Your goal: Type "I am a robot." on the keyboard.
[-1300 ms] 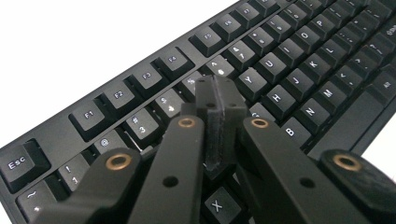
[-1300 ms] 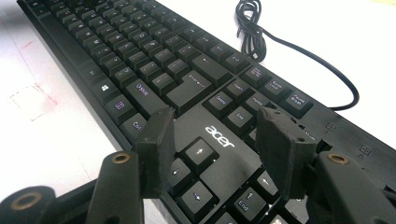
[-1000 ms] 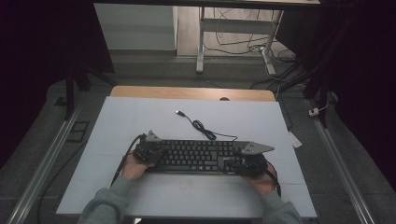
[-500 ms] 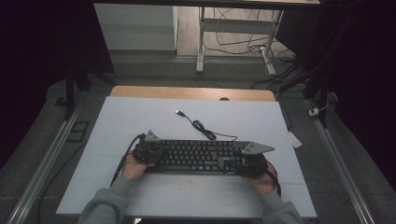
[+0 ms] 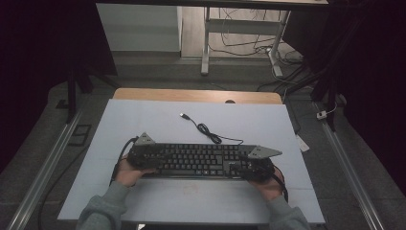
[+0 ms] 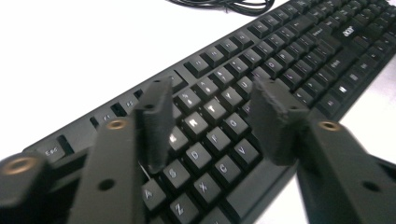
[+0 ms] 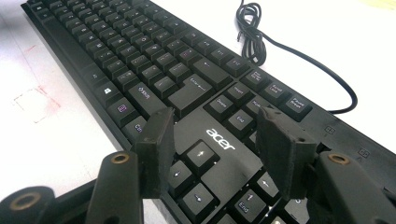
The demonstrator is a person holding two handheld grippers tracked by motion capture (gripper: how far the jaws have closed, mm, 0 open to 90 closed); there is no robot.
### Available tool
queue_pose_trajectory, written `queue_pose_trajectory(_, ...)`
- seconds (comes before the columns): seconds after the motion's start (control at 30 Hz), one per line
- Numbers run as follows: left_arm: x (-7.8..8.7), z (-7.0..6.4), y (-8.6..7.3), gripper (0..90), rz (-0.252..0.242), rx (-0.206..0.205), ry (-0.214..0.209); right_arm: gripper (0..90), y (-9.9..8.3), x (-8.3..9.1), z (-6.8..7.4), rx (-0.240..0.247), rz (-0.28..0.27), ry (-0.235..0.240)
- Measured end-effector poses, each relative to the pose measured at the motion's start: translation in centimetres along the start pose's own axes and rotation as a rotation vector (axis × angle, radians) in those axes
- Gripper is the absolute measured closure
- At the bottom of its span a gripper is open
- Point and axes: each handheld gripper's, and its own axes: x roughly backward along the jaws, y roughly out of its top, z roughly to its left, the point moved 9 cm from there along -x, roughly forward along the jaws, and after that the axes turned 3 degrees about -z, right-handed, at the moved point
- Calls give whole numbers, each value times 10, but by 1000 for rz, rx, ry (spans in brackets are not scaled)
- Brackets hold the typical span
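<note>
At the near edge of the pale table (image 5: 158, 122), a person's two hands are holding a gripper at each end of a black keyboard (image 5: 196, 159), which is lying flat across the table's middle, long side running from nine o'clock to three o'clock. The left gripper (image 6: 212, 116) is hovering over the letter keys at the nine o'clock end, its jaws standing wide apart and gripping nothing. The right gripper (image 7: 215, 144) is hovering over the arrow keys and the printed logo at the three o'clock end, jaws likewise wide and empty. Toward twelve o'clock, the keyboard's black cable (image 5: 207, 130) is lying in a loose coil, with its plug (image 5: 183, 115) resting farther out. Judging from this, a jaw closing onto keycaps instead of the frame is likely to pop a key or slip; lifting one end first is likely to tilt the board; and the slack cable could be snagging or dragging as the board moves.
</note>
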Motion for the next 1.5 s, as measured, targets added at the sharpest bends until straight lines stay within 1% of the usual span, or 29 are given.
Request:
queue_pose_trajectory(0.13, 4, 1, -4, 395, 5, 12, 1, 471, 0, 0, 1, 1, -2, 6)
queue_pose_trajectory(0.23, 3, 3, -6, 371, 15, 20, 7, 471, 1, 0, 1, 3, -7, 9)
queue_pose_trajectory(0.3, 2, 3, -7, 359, 23, 17, 9, 471, 1, 0, 1, 1, -8, 9)
queue_pose_trajectory(0.4, 2, 2, -7, 352, 24, 10, 4, 470, 2, 0, 2, 3, -10, 9)
queue_pose_trajectory(0.63, 2, 3, -7, 345, 23, 19, 6, 467, 2, 0, 2, 2, -6, 9)
queue_pose_trajectory(0.8, 0, 3, -7, 345, 25, 18, 8, 468, 4, -2, 3, 0, -18, 16)
queue_pose_trajectory(0.93, -2, 2, -7, 344, 30, 17, 11, 468, 11, -5, 8, -3, -28, 26)
queue_pose_trajectory(1.07, -3, 2, -7, 342, 33, 13, 12, 469, 15, -11, 14, -1, -18, 35)
queue_pose_trajectory(1.2, -3, 2, -7, 335, 37, 14, 16, 476, 21, -17, 19, -15, -29, 46)
queue_pose_trajectory(1.23, -4, 3, -7, 332, 38, 15, 16, 481, 22, -19, 20, -18, -25, 47)
queue_pose_trajectory(1.33, -4, 2, -8, 326, 40, 14, 19, 502, 27, -24, 25, -15, -20, 52)
queue_pose_trajectory(1.37, -4, 2, -8, 325, 39, 13, 18, 517, 28, -26, 27, -15, -23, 57)
queue_pose_trajectory(1.5, -6, 2, -9, 318, 48, 13, 18, 580, 33, -32, 31, -14, -8, 67)
